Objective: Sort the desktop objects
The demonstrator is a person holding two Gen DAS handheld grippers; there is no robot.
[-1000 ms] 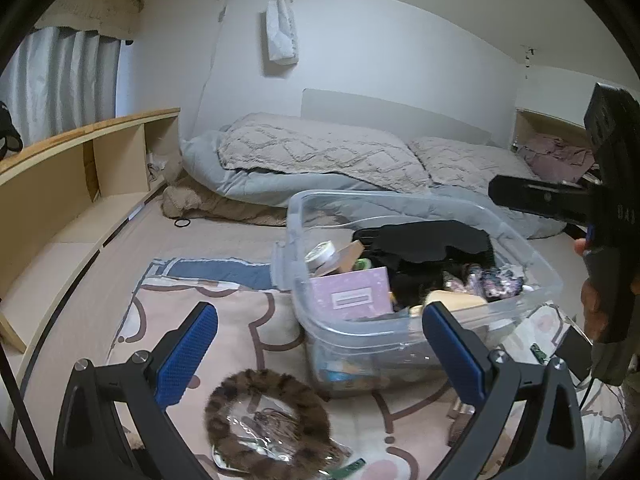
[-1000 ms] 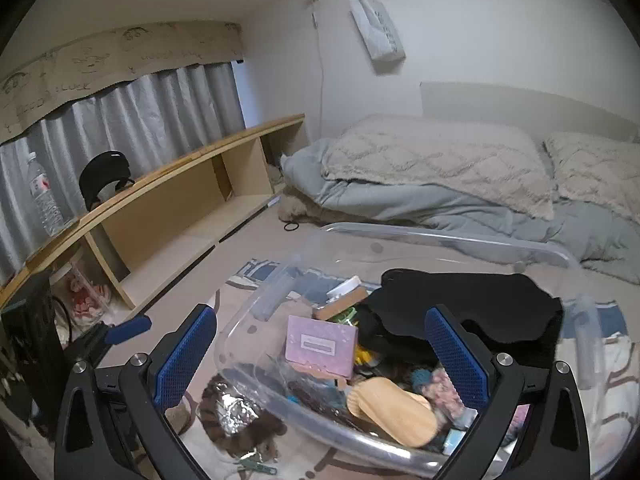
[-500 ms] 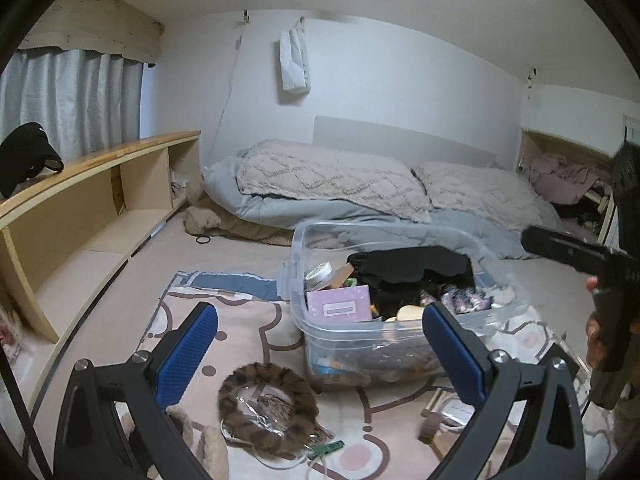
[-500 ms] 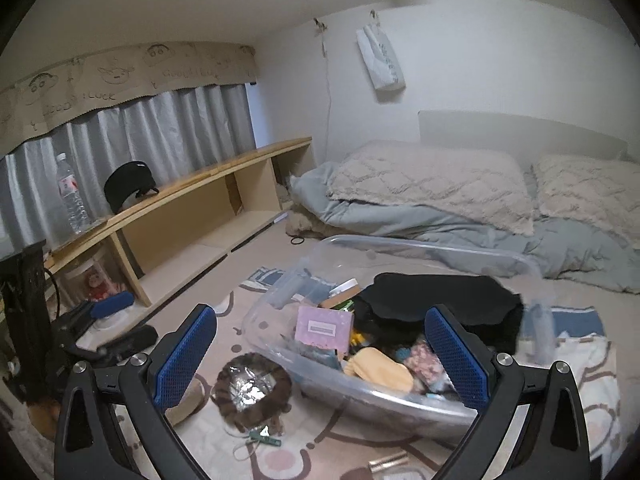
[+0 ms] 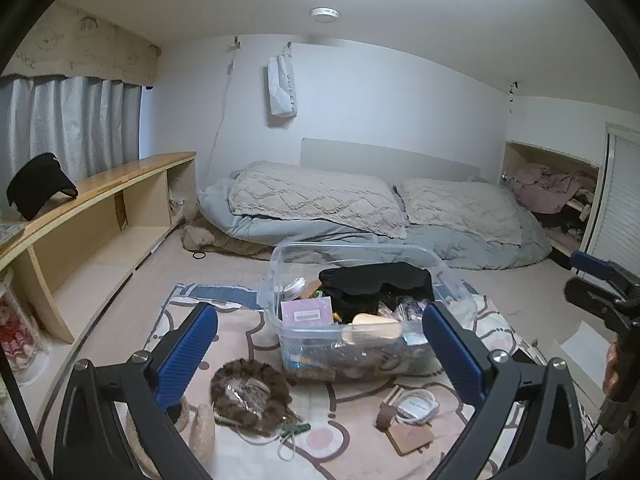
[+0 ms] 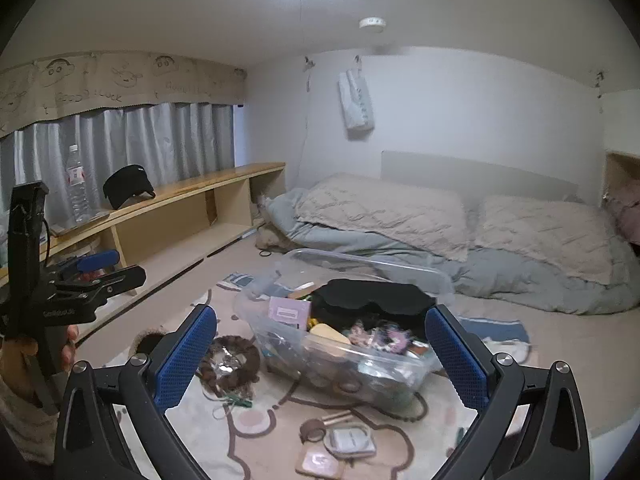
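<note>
Both grippers held high over a cluttered rug, jaws wide and empty.

The left gripper (image 5: 320, 344) and right gripper (image 6: 320, 344) each have their blue pads spread far apart with nothing between them. A clear bin (image 5: 276, 312) stands near the middle of the patterned rug (image 5: 248, 332), filled with a black cloth (image 5: 376, 280), a pink box (image 5: 307, 311) and other small items. Just off the bin's left front corner lies a brown furry ring (image 5: 250, 392) around a plastic packet. Toward the rug's front edge lie a white coiled cable (image 5: 416, 404) and a tan card (image 5: 410, 436), close together. A bed (image 5: 360, 208) lies beyond the rug's far edge, and a wooden shelf (image 5: 100, 216) runs along the left.
</note>
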